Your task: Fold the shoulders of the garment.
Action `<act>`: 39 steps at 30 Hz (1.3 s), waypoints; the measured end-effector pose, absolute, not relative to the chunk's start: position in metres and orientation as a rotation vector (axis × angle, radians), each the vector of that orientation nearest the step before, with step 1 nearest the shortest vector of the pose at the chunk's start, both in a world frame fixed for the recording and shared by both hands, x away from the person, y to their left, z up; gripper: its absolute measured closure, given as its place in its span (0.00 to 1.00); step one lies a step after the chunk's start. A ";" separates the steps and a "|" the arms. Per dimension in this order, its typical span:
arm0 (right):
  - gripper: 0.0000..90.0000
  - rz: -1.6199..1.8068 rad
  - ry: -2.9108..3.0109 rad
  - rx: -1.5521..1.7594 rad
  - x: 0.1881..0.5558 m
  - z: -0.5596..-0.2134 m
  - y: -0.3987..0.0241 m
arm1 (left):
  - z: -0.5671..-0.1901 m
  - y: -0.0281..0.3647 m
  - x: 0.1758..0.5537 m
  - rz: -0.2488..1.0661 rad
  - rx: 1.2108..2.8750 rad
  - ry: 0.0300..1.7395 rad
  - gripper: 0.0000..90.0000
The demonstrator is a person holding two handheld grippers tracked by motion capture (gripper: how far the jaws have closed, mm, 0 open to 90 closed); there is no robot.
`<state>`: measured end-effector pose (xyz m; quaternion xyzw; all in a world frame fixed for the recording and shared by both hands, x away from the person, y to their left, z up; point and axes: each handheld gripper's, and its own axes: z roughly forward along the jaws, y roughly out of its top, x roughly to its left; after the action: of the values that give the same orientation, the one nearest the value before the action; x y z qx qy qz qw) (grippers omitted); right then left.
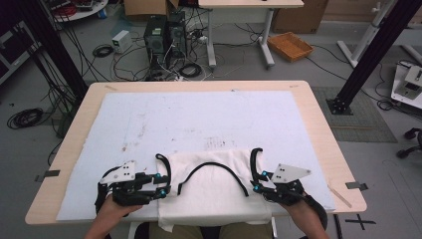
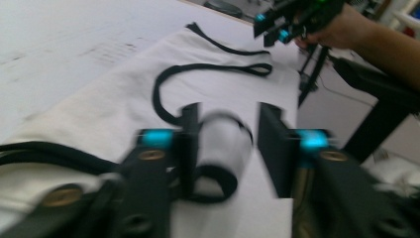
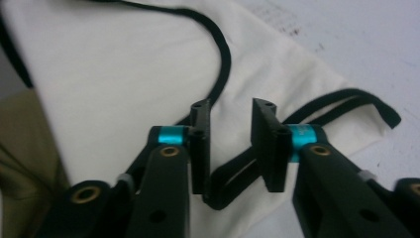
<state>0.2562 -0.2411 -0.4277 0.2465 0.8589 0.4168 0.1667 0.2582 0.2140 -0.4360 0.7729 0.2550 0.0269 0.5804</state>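
Two tongs: the left tongs [image 1: 158,185] and the right tongs [image 1: 257,181] sat at the near corners of the white cloth bag [image 1: 211,186], one per side.
Left tongs: released, jaws apart in the left gripper view; a loop of black strap [image 2: 218,173] lay between them against one jaw, not pinched by both pads as far as the blur let me tell.
Right tongs: released too, a clear gap between the jaws in the right gripper view; a fold of the right strap [image 3: 237,183] lay beneath and between them, unpinched.
Bag position: flat on the white mat [image 1: 149,119] at the near edge of the counter [image 1: 318,129], its near hem drooping over that edge toward the person's lap.
Handle: a long black handle [image 1: 211,172] curved loose across the bag's middle.
Doing it well: I judged that each strap wanted a full-width pinch, both tongs closing together, so the bag would lift level.
Risk: a half-caught strap would likely slip and skew the cloth.
Far side: bare mat lay beyond, room to spread the bag.
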 end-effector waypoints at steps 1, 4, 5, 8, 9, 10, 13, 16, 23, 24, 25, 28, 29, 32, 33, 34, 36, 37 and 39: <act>0.82 1.156 2.455 0.707 0.258 -0.432 -0.238 | -0.437 0.214 0.259 0.077 1.811 0.614 0.55; 0.87 1.017 2.526 0.680 0.263 -0.446 -0.227 | -0.438 0.215 0.261 0.178 1.800 0.692 0.50; 0.87 1.017 2.526 0.680 0.263 -0.446 -0.227 | -0.438 0.215 0.262 0.199 1.788 0.709 0.50; 0.92 1.024 2.538 0.674 0.261 -0.446 -0.228 | -0.436 0.217 0.263 0.289 1.750 0.773 0.48; 0.90 1.048 2.578 0.655 0.259 -0.445 -0.231 | -0.436 0.217 0.264 0.318 1.741 0.789 0.44; 0.90 1.048 2.578 0.655 0.259 -0.445 -0.231 | -0.435 0.218 0.265 0.342 1.733 0.794 0.44; 0.48 1.146 2.445 0.738 0.264 -0.439 -0.239 | -0.433 0.220 0.269 0.420 1.701 0.824 0.34; 0.34 1.184 2.342 0.782 0.271 -0.433 -0.245 | -0.431 0.222 0.276 0.496 1.689 0.857 0.28; 0.23 1.230 2.124 0.912 0.303 -0.418 -0.269 | -0.430 0.231 0.300 0.540 1.630 0.908 0.28; 0.23 1.232 2.119 0.917 0.308 -0.417 -0.272 | -0.430 0.232 0.302 0.551 1.623 0.913 0.28; 0.23 1.221 2.117 0.917 0.311 -0.416 -0.274 | -0.430 0.233 0.304 0.560 1.618 0.915 0.28; 0.23 1.190 2.119 0.941 0.317 -0.418 -0.281 | -0.431 0.236 0.302 0.586 1.631 0.918 0.29; 0.23 1.186 2.121 0.952 0.316 -0.419 -0.285 | -0.431 0.237 0.300 0.587 1.628 0.912 0.29; 0.23 1.188 2.109 1.021 0.309 -0.423 -0.301 | -0.434 0.241 0.295 0.588 1.612 0.905 0.29; 0.23 1.188 2.109 1.021 0.309 -0.423 -0.301 | -0.434 0.242 0.294 0.593 1.612 0.908 0.29; 0.23 1.184 2.105 1.039 0.307 -0.424 -0.304 | -0.435 0.244 0.293 0.594 1.603 0.911 0.29; 0.23 1.171 2.105 1.049 0.302 -0.425 -0.309 | -0.436 0.247 0.291 0.592 1.584 0.923 0.29; 0.22 1.166 2.107 1.056 0.300 -0.426 -0.310 | -0.436 0.250 0.290 0.593 1.571 0.928 0.29; 0.22 1.163 2.100 1.066 0.300 -0.426 -0.311 | -0.436 0.253 0.290 0.589 1.563 0.932 0.29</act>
<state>0.2996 -0.3115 -0.4265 0.3924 0.7732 0.4283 0.2544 0.2899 0.2534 -0.4362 0.6677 0.3981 0.2517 0.5764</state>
